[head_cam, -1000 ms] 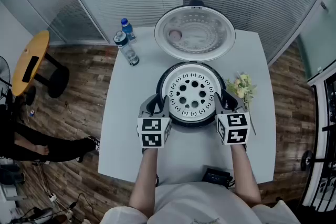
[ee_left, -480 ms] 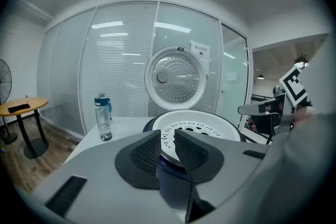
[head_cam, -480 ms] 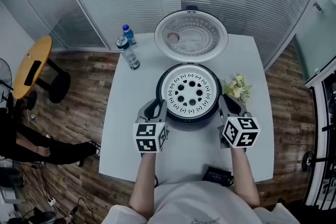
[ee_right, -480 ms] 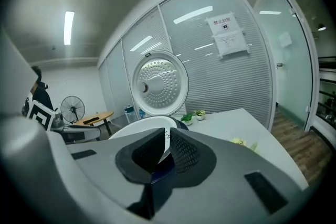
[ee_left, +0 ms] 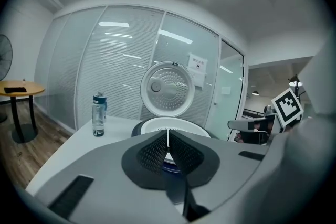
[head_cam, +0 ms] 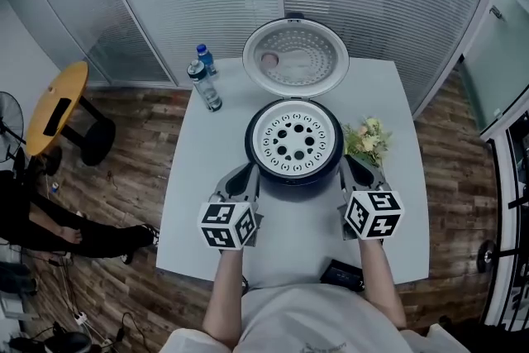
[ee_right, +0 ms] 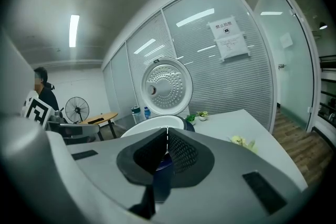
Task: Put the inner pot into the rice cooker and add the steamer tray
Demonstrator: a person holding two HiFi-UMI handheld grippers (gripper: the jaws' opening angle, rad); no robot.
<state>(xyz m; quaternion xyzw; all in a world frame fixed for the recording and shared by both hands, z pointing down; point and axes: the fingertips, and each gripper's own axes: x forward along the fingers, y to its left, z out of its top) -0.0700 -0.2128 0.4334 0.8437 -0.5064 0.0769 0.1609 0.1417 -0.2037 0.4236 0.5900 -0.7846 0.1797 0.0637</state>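
The dark rice cooker (head_cam: 273, 176) stands mid-table with its round lid (head_cam: 295, 58) tipped open behind it. A white steamer tray (head_cam: 295, 142) with round holes sits in its mouth; the inner pot is hidden beneath. My left gripper (head_cam: 246, 174) hovers near the cooker's front left, apart from it. Its jaws are closing right together, pads (ee_left: 157, 152) touching with nothing between. My right gripper (head_cam: 354, 168) mirrors it at the front right, also closing to a shut line on nothing (ee_right: 167, 140). The tray's rim (ee_left: 181, 124) shows past the left jaws.
Two water bottles (head_cam: 204, 87) stand at the table's back left. A small bunch of flowers (head_cam: 365, 139) lies right of the cooker. A black device (head_cam: 340, 275) rests at the near table edge (head_cam: 173, 260). A yellow side table (head_cam: 54, 107) and a person (head_cam: 50, 227) are left.
Both grippers have drawn back from the cooker's sides toward me and lifted a little. Their jaws have come together. The tray stays in the cooker.
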